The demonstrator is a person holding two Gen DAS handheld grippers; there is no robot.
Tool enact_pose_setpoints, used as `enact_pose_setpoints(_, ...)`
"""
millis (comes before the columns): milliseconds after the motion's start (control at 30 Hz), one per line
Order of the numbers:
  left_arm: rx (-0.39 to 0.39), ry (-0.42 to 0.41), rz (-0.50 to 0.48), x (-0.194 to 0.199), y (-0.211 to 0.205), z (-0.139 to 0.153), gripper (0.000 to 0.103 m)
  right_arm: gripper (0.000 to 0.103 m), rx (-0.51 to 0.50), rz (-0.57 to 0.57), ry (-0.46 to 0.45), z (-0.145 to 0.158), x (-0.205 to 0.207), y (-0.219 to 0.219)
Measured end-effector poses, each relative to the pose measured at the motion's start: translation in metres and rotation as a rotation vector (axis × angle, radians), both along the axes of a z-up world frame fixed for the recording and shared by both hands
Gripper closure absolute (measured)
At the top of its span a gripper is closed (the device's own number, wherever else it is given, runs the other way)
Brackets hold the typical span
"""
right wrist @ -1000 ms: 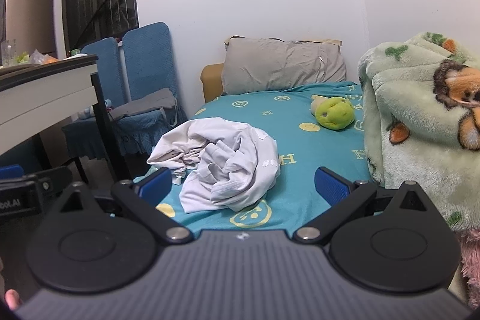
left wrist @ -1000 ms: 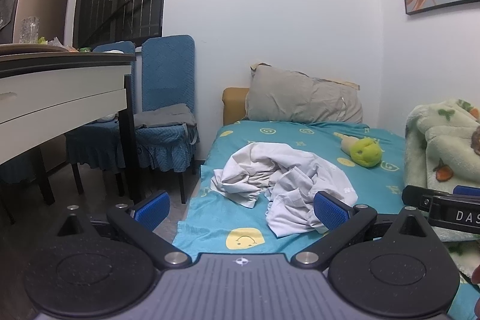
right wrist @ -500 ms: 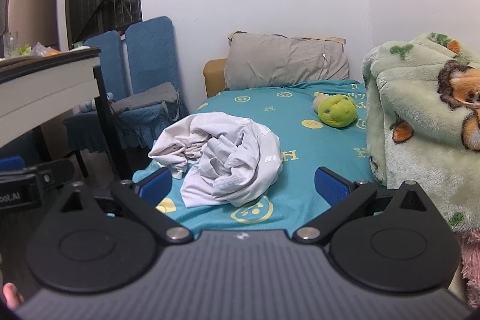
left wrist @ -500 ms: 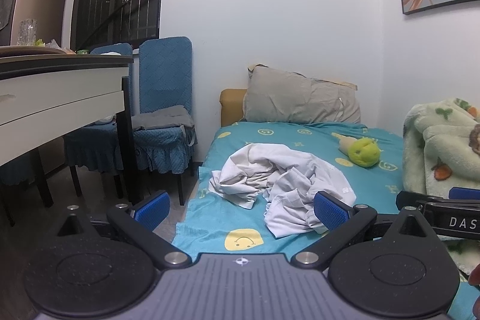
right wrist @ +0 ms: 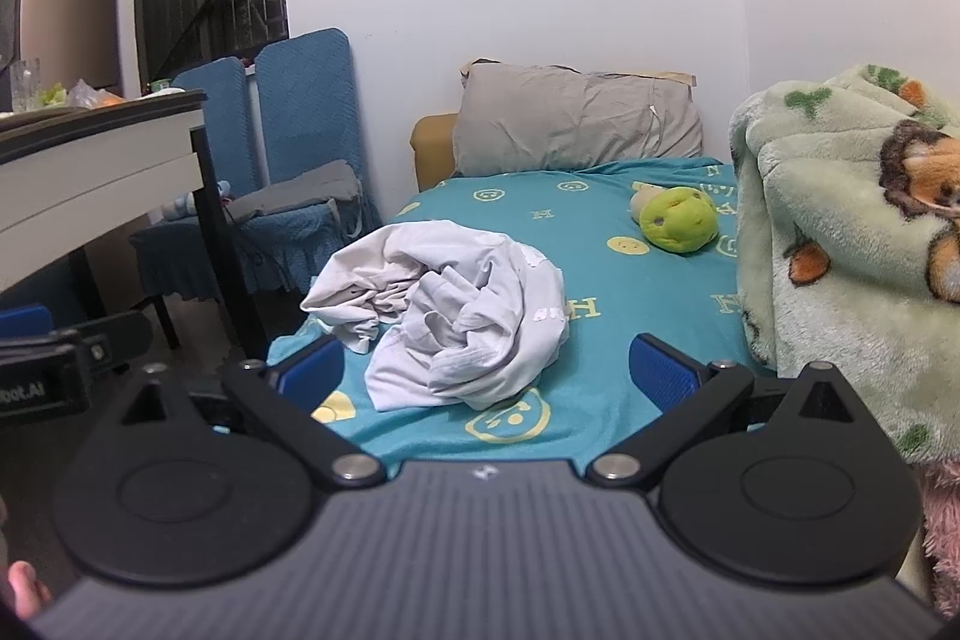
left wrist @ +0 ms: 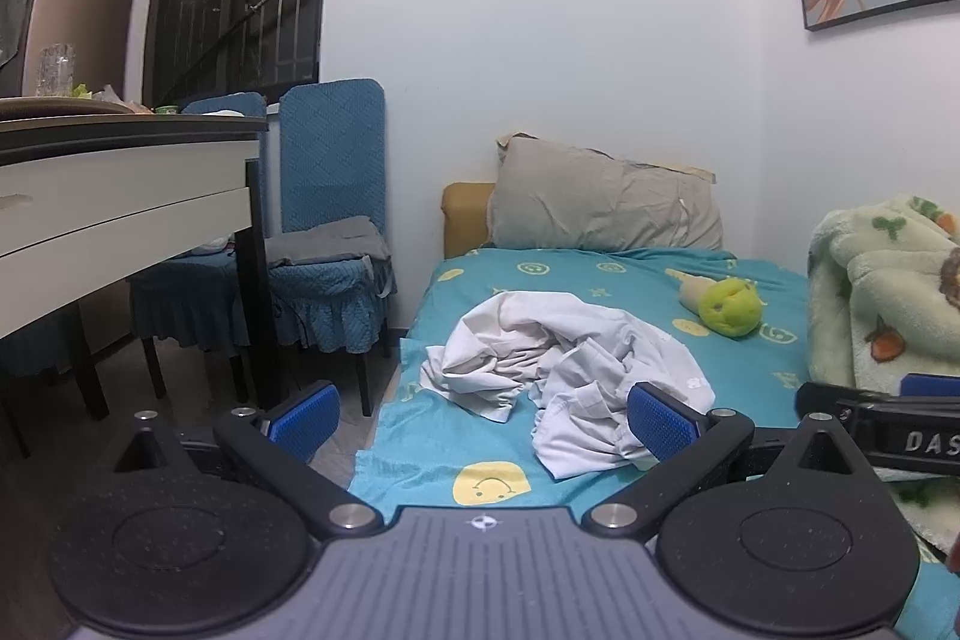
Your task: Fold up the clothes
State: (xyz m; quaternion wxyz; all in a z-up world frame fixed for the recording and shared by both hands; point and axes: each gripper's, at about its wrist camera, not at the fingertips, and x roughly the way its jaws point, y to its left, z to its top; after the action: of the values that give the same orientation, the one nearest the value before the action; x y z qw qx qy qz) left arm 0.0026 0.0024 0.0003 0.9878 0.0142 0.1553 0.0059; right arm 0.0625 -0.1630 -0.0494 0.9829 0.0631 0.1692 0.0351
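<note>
A crumpled white garment lies in a heap on the teal bed sheet near the foot of the bed; it also shows in the right wrist view. My left gripper is open and empty, held short of the bed's near edge, the garment ahead between its blue pads. My right gripper is open and empty, just before the garment. The right gripper's side shows at the right of the left wrist view, and the left gripper's side at the left of the right wrist view.
A green plush toy and a grey pillow lie further up the bed. A folded fleece blanket is piled on the right. A white table and blue chairs stand left of the bed.
Both grippers have moved slightly closer to the bed and the garment. Both stay open.
</note>
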Motion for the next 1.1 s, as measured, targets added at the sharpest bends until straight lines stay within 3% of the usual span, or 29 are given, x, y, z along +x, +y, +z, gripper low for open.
enact_pose_setpoints(167, 0.003, 0.006, -0.017, 0.007, 0.002, -0.002, 0.0, 0.0, 0.078, -0.012, -0.03, 0.025, 0.006, -0.008)
enact_pose_setpoints(267, 0.072, 0.022, -0.019, 0.02, -0.007, -0.007, 0.0, 0.0, 0.124, -0.028, -0.085, 0.058, 0.012, -0.019)
enact_pose_setpoints(367, 0.149, 0.043, -0.072, 0.042, -0.02, -0.014, 0.0, 0.009, 0.128, -0.047, -0.109, 0.085, 0.023, -0.03)
enact_pose_setpoints(433, 0.189, 0.068, -0.126, 0.063, -0.03, -0.02, 0.0, 0.044, 0.145, -0.057, -0.086, 0.089, 0.034, -0.041)
enact_pose_setpoints(467, 0.21, 0.084, -0.156, 0.074, -0.036, -0.024, 0.0, 0.052, 0.155, -0.066, -0.075, 0.086, 0.04, -0.047)
enact_pose_setpoints(500, 0.241, 0.098, -0.19, 0.086, -0.042, -0.028, 0.001, 0.067, 0.16, -0.082, -0.066, 0.079, 0.045, -0.053)
enact_pose_setpoints(567, 0.326, 0.113, -0.253, 0.112, -0.057, -0.04, 0.002, 0.077, 0.174, -0.118, -0.047, 0.06, 0.054, -0.064)
enact_pose_setpoints(733, 0.534, 0.123, -0.368, 0.18, -0.091, -0.074, 0.006, 0.077, 0.275, -0.161, 0.081, 0.004, 0.08, -0.089)
enact_pose_setpoints(933, 0.695, 0.136, -0.521, 0.26, -0.125, -0.117, 0.012, 0.076, 0.285, -0.16, 0.096, -0.014, 0.111, -0.091)
enact_pose_setpoints(1033, 0.799, 0.159, -0.629, 0.289, -0.138, -0.139, 0.03, 0.076, 0.295, -0.133, 0.125, -0.026, 0.129, -0.095)
enact_pose_setpoints(1100, 0.773, 0.167, -0.654, 0.309, -0.139, -0.136, 0.054, 0.076, 0.318, -0.129, 0.152, -0.036, 0.138, -0.098)
